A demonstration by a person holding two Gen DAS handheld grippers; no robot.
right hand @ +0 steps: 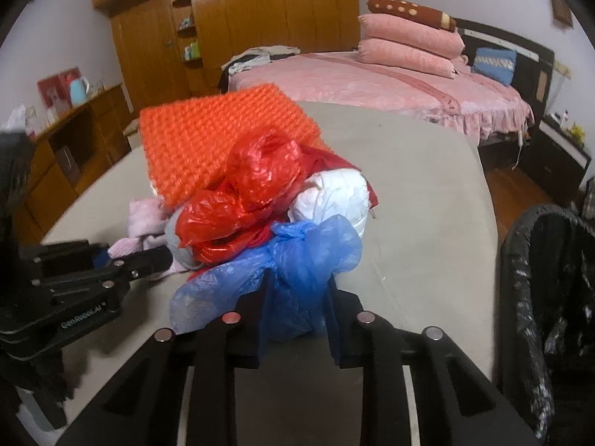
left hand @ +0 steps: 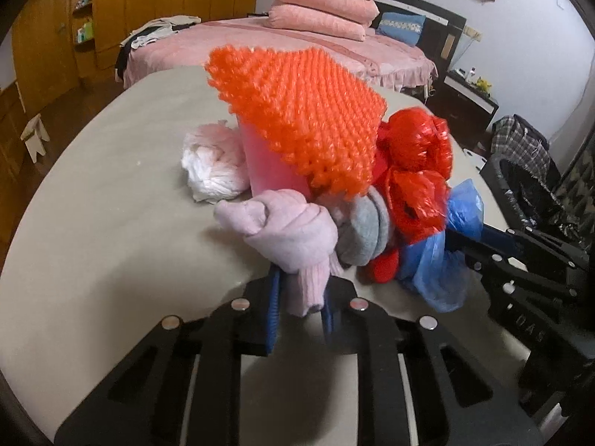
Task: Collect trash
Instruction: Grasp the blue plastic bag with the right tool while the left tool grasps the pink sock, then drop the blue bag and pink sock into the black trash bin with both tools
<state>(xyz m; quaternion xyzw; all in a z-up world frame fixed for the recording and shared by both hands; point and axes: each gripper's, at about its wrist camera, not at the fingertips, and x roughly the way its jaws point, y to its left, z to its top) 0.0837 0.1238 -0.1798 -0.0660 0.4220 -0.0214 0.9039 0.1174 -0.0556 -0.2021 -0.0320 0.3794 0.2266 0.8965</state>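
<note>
A pile of stuff lies on a grey table. My left gripper is shut on a rolled pale pink sock at the pile's near side. My right gripper is shut on a crumpled blue plastic bag, which also shows in the left wrist view. Behind them lie knotted red plastic bags, an orange knobbly mat, a grey sock roll and a white bag. A bin with a black liner stands right of the table.
A white and pink bundle lies left of the pile. A bed with pink pillows is behind the table. A wooden wardrobe and sideboard stand at the back left. A small stool is on the floor.
</note>
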